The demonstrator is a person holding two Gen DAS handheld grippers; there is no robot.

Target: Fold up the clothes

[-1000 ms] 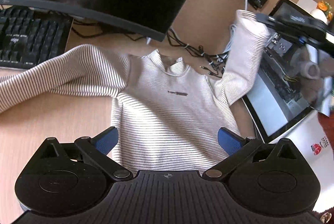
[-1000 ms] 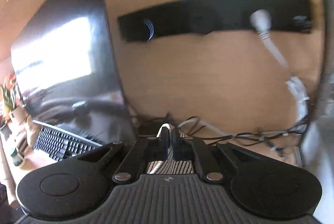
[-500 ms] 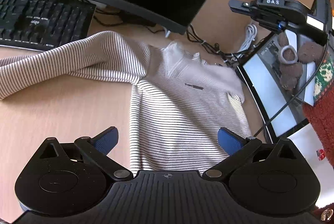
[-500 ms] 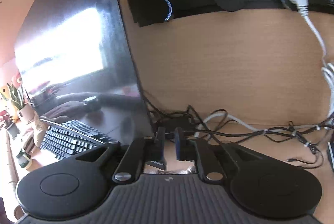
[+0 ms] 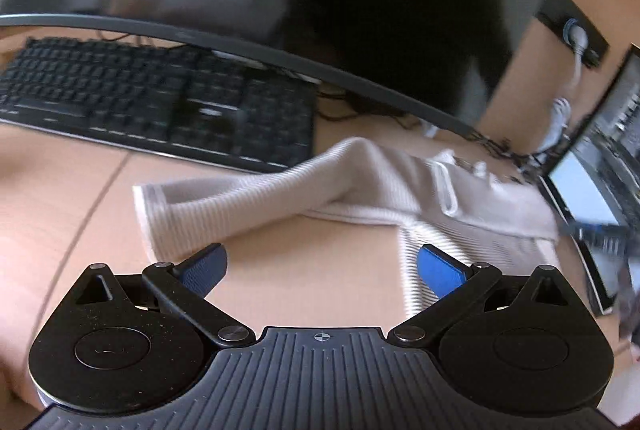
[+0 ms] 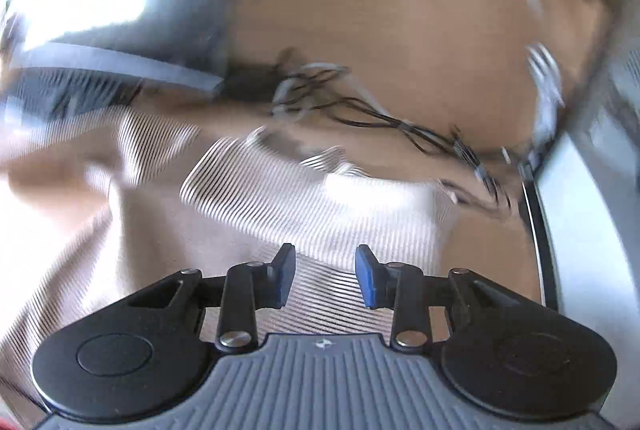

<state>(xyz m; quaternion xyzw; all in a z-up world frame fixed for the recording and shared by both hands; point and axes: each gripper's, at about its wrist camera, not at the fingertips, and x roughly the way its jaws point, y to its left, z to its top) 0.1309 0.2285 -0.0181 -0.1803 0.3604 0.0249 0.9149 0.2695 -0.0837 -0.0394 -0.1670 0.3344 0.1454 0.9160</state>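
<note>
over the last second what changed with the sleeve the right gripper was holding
The right gripper let go: its fingers, shut on the striped sleeve a second ago, are now open above the striped sweater, holding nothing. That sleeve now lies folded across the sweater's chest. The left gripper swung left toward the other sleeve. It stayed open and empty.

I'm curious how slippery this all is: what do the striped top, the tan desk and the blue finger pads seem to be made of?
The pale striped long-sleeved top looks like soft ribbed knit: it drapes and creases. The tan desk surface looks like smooth, matte wood-look laminate, though blur hides any grain. The blue pads on the left gripper look like textured rubber or plastic, matte; I can't tell which.
</note>
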